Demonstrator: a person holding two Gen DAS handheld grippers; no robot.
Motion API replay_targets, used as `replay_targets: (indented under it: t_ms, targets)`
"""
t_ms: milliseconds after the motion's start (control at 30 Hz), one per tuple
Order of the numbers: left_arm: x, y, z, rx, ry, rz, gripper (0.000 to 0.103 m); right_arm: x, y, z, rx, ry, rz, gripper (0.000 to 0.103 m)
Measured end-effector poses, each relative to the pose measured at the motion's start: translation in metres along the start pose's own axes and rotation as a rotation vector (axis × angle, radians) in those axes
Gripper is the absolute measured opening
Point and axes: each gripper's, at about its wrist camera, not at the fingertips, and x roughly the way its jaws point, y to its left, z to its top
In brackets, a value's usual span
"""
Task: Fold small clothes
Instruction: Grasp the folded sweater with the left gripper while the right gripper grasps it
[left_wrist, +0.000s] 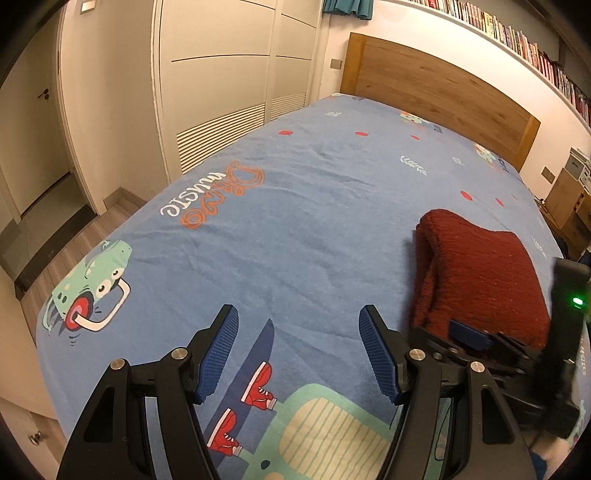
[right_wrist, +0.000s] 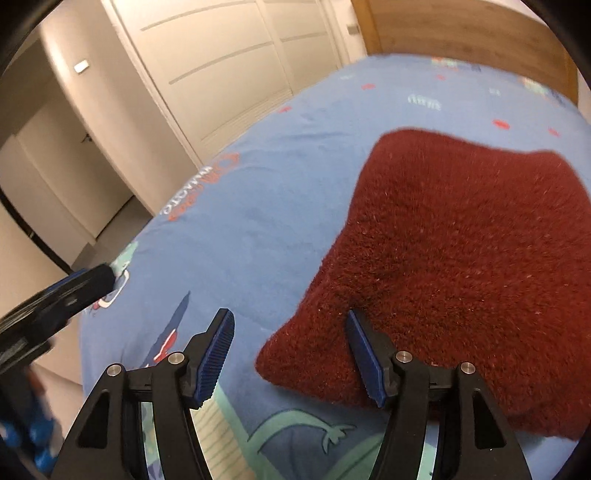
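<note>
- We see the dark-red fuzzy knit garment (right_wrist: 461, 266), folded into a thick rectangle, lying flat on the blue cartoon-print bed sheet (left_wrist: 295, 229), toward the right side of the bed.
- Our left gripper (left_wrist: 299, 354) hovers over bare sheet w/ blue-padded fingers (left_wrist: 218, 354) spread wide, nothing btwn them; garment (left_wrist: 480, 273) sits to its right, apart from it.
- Our right gripper (right_wrist: 291, 358) is also spread, empty; its right finger (right_wrist: 365, 362) overlaps the garment's near-left corner, contact unclear, left one over sheet.
- Bkgd: oak wooden headboard (left_wrist: 436, 88), cream wardrobe doors (left_wrist: 229, 74), long wall shelf of books (left_wrist: 517, 40).
</note>
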Motion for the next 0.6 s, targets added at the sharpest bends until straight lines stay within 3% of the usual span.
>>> replay_targets:
  t_ms: [100,200,333,600]
  targets:
    - [-0.007,-0.001,0.004,0.003,-0.013,-0.001,0.062,0.004,0.004,0.007,-0.004,0.021,0.001,0.067]
    - [-0.013,-0.005,0.008,0.005,-0.018,-0.022,0.062,-0.017,0.005,0.011,0.013,-0.024,0.034,0.067]
    - [-0.013,-0.018,0.012,0.007,-0.004,-0.103,0.069,-0.053,-0.007,0.007,0.033,-0.076,0.038,0.068]
    - [0.007,-0.066,0.014,0.077,0.055,-0.258,0.074,-0.143,-0.083,-0.015,0.189,-0.208,-0.035,0.073]
